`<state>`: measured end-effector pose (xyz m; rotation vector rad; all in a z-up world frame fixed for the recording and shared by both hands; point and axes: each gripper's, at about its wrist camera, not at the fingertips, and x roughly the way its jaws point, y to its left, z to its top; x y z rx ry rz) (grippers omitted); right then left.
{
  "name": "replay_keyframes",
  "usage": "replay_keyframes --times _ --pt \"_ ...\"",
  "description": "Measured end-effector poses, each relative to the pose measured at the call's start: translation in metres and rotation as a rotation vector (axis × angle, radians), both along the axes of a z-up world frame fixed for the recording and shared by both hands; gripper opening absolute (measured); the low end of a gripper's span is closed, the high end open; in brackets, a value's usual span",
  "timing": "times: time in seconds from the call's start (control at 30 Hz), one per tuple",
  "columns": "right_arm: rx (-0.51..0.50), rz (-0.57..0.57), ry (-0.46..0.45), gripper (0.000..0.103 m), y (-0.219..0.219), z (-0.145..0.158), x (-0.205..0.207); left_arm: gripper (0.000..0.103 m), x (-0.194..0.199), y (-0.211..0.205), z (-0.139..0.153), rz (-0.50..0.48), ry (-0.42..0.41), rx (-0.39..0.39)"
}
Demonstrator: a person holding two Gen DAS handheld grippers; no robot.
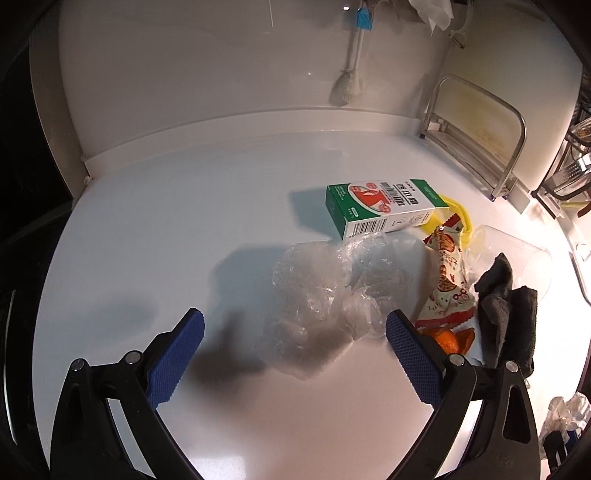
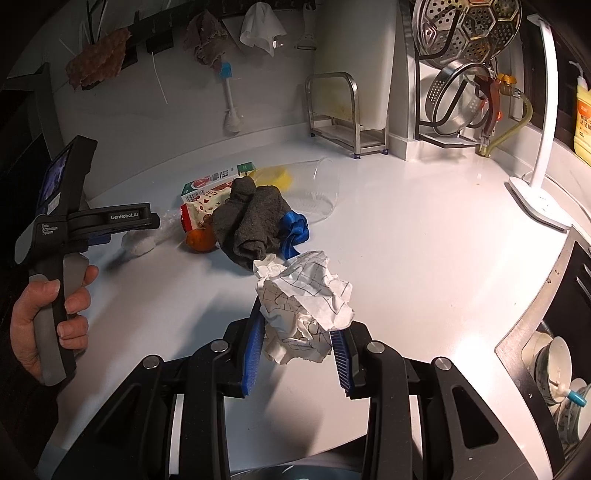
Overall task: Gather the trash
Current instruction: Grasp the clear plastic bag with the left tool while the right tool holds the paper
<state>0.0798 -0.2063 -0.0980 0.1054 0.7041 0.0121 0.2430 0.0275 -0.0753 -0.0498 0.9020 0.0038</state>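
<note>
- My right gripper pinches the crumpled paper above the white counter
- My left gripper is spread wide over the clear plastic wrap; green carton and snack wrapper lie just beyond

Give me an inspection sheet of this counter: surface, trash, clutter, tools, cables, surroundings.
Surface: white counter, glossy, lit from the right.
Trash: crumpled paper in the right tool; clear plastic wrap, green carton, snack wrapper and orange peel lying on the counter.
Clutter: grey cloth on the pile, blue cloth and a tipped clear cup beside it.
Tools: left tool open, just short of the wrap; right tool shut on the paper.
Cables: nothing seen on the counter; a hose by the rack.
Surroundings: metal rack, strainers, lamp, sink with dishes.
</note>
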Motion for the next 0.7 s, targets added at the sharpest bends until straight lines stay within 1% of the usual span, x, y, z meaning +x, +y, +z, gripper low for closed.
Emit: replay_keyframes --times 0.1,0.13,0.17,0.2,0.23,0.3,0.37,0.4,0.47,0.57,0.7 --pt "0.005 0.0 0.003 0.033 -0.002 -0.001 0.001 0.095 0.009 0.0 -0.01 0.001 0.029 -0.012" --pt "0.005 0.0 0.004 0.033 -0.002 -0.002 0.001 0.092 0.012 0.0 -0.013 0.005 0.034 -0.004" --pt "0.007 0.001 0.005 0.033 -0.001 -0.002 0.002 0.085 0.015 -0.001 -0.015 0.006 0.039 0.013" --pt "0.006 0.002 0.006 0.033 -0.001 -0.002 0.003 0.081 0.017 -0.002 -0.018 0.002 0.046 0.028" --pt "0.004 0.002 0.005 0.033 -0.001 -0.002 0.003 0.073 0.02 -0.004 -0.021 -0.002 0.057 0.038" --pt "0.005 0.004 0.005 0.033 -0.001 -0.003 0.002 0.068 0.02 -0.006 -0.022 -0.01 0.049 0.044" --pt "0.005 0.004 0.008 0.033 -0.001 -0.003 0.003 0.056 0.02 -0.008 -0.02 -0.026 0.043 0.043" --pt "0.005 0.004 0.009 0.033 -0.001 -0.004 0.003 0.055 0.019 -0.009 -0.02 -0.032 0.037 0.045" --pt "0.007 0.004 0.01 0.033 -0.001 -0.004 0.003 0.046 0.017 -0.01 -0.02 -0.042 0.028 0.047" --pt "0.009 0.006 0.011 0.033 -0.001 -0.005 0.003 0.04 0.015 -0.012 -0.018 -0.043 0.019 0.056" --pt "0.009 0.005 0.016 0.033 0.0 -0.007 0.002 0.038 0.002 -0.01 -0.013 -0.032 -0.01 0.074"
